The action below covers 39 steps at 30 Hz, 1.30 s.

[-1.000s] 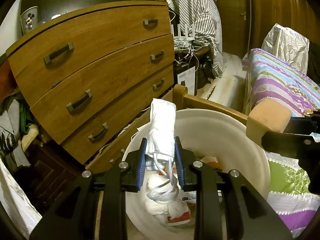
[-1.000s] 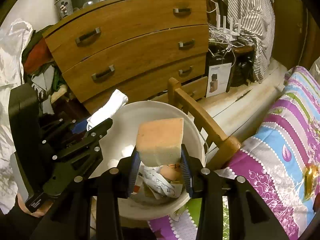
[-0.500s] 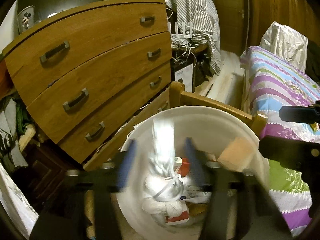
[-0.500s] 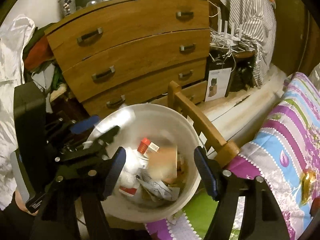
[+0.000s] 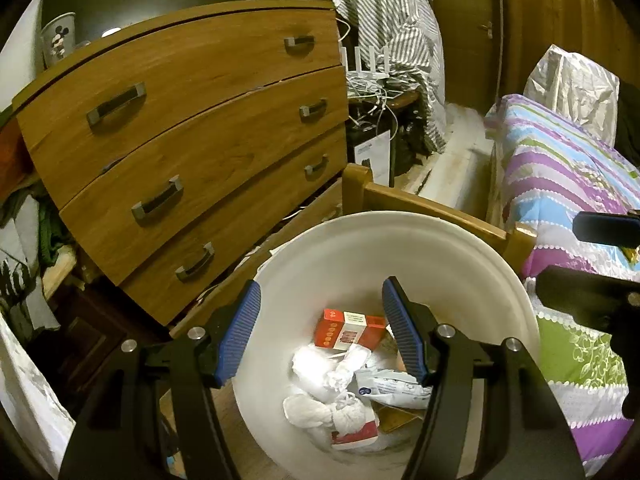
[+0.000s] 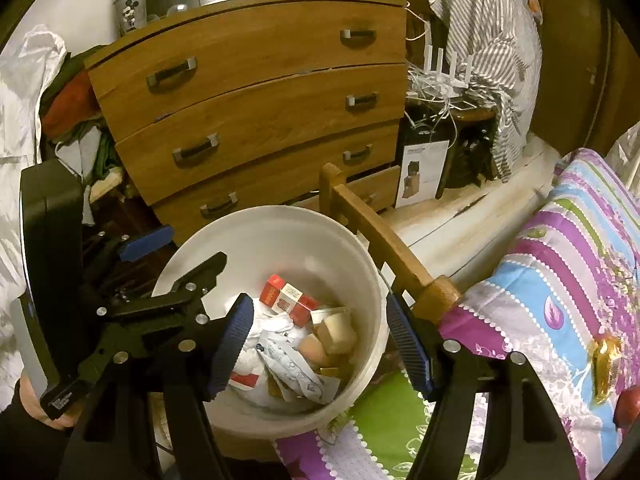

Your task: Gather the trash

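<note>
White plastic forms the bucket (image 5: 472,256) at the lower centre of both views, wedged between a wooden chest of drawers (image 5: 192,128) and a bed with a striped cover (image 6: 560,280). Trash is seen lying at its bottom: a red carton (image 5: 346,330), crumpled white tissue (image 5: 324,404) and a tan sponge block (image 6: 340,330). The left gripper (image 5: 320,332) and right gripper (image 6: 320,344) are held above the bucket, each with fingers spread wide and nothing between them.
</note>
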Tool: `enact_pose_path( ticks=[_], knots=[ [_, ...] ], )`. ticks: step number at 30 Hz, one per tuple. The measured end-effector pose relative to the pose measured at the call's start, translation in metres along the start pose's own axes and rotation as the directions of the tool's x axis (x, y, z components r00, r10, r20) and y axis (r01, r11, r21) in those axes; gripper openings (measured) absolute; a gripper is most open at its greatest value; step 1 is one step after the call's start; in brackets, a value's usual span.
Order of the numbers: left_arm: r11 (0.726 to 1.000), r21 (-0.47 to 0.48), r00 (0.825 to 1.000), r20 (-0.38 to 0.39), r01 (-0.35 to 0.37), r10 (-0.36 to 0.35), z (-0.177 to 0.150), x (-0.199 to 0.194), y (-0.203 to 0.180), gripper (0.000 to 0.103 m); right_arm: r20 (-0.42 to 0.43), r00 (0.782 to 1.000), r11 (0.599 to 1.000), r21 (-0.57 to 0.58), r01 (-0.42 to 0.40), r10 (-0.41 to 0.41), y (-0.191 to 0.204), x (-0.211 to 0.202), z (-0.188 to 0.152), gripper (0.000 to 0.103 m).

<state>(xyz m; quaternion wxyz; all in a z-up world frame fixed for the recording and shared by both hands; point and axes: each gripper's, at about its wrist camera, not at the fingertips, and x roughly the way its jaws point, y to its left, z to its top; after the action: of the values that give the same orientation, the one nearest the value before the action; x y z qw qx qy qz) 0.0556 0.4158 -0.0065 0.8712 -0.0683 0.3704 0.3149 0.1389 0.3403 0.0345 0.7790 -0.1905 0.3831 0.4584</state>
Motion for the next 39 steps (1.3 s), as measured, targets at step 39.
enact_pose_path(
  ticks=[39],
  knots=[
    [0.994, -0.095, 0.959, 0.274, -0.053, 0.077, -0.007, -0.064, 0.012, 0.097, 0.400, 0.887, 0.969, 0.178, 0.170, -0.229, -0.008, -0.114, -0.084, 0.098]
  ],
)
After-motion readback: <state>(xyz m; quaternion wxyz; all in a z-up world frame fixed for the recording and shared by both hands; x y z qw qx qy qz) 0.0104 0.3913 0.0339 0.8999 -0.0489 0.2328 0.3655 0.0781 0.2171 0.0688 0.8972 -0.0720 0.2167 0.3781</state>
